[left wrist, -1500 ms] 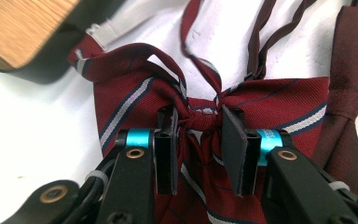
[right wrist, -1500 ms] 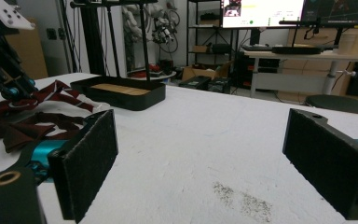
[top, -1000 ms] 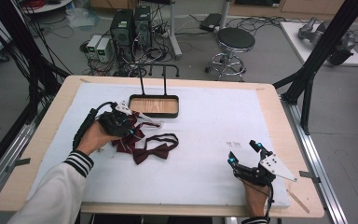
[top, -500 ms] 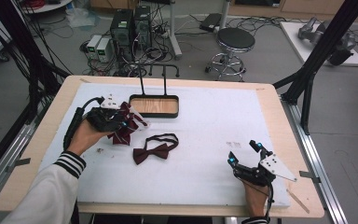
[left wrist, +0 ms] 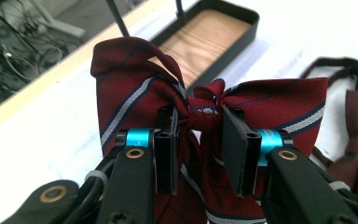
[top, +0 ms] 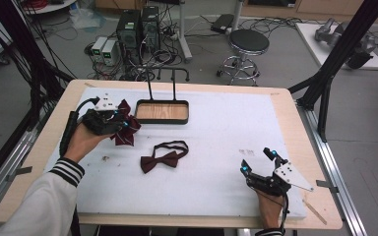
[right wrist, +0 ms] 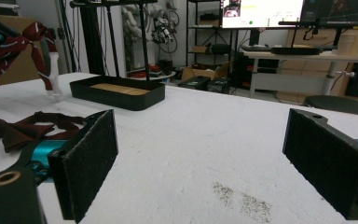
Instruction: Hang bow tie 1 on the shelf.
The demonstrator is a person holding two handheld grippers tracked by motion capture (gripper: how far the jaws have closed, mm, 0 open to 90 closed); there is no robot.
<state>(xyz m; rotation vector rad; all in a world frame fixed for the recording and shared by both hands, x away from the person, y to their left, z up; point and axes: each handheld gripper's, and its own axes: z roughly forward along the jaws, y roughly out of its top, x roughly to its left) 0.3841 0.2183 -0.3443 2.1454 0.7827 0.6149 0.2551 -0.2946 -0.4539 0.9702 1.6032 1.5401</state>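
Left claw: I now grip the striped bow tie, lifted toward the tray.
Right claw: wide, idle, lower right.
Next: the plain bow tie.

The left gripper, clamped on the knot of a striped maroon bow tie, has lifted it clear of the white surface and carried it up and away toward the far left, stopping just beside the left end of the black wooden-bottomed tray. A second ago this tie lay touching the plain dark bow tie near the middle of the surface; now the two are well apart, and the plain tie lies alone with its strap looped behind it. The person's left forearm has stretched forward with the lift.
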